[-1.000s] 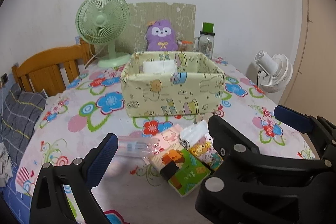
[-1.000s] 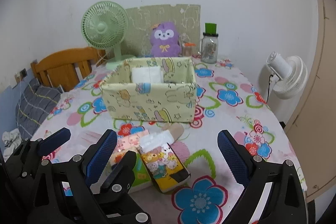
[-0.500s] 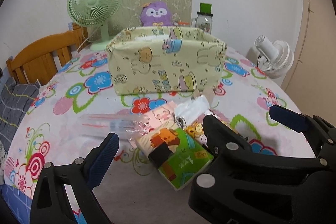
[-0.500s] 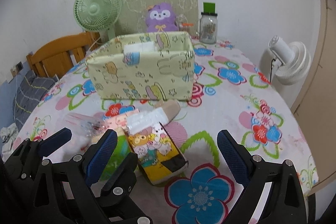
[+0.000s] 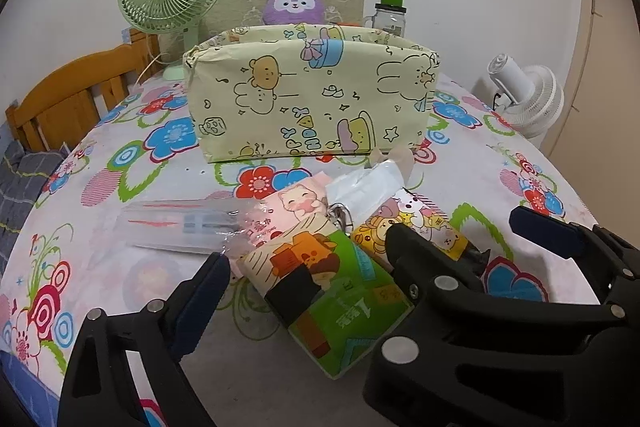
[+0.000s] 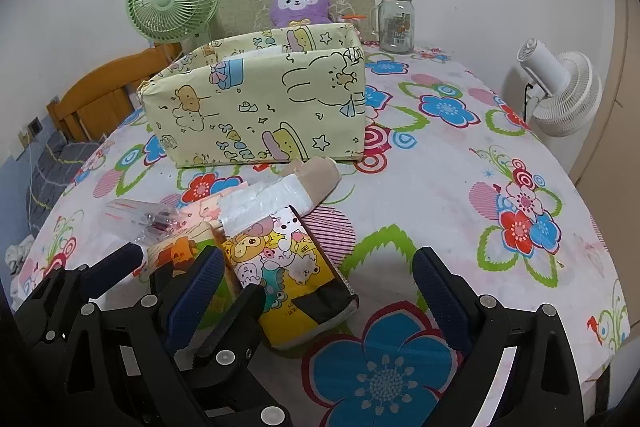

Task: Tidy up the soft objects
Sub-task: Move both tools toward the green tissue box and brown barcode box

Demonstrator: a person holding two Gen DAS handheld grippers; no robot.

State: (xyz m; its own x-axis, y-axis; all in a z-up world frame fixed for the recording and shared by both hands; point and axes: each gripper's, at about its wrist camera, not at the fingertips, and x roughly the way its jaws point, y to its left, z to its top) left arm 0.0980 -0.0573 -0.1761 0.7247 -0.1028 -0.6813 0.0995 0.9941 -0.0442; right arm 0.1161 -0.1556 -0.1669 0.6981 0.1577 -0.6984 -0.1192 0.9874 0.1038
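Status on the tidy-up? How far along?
Barely started. A white item already shows inside the box. Left tongs are closing around the green tissue pack; right tongs straddle the yellow tissue pack, nothing gripped. The pile before the box remains.

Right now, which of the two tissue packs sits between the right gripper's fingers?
The yellow pack with cartoon animals. It lies between the open fingers of the right gripper, not gripped. The green pack lies to its left, between the left gripper's fingers.
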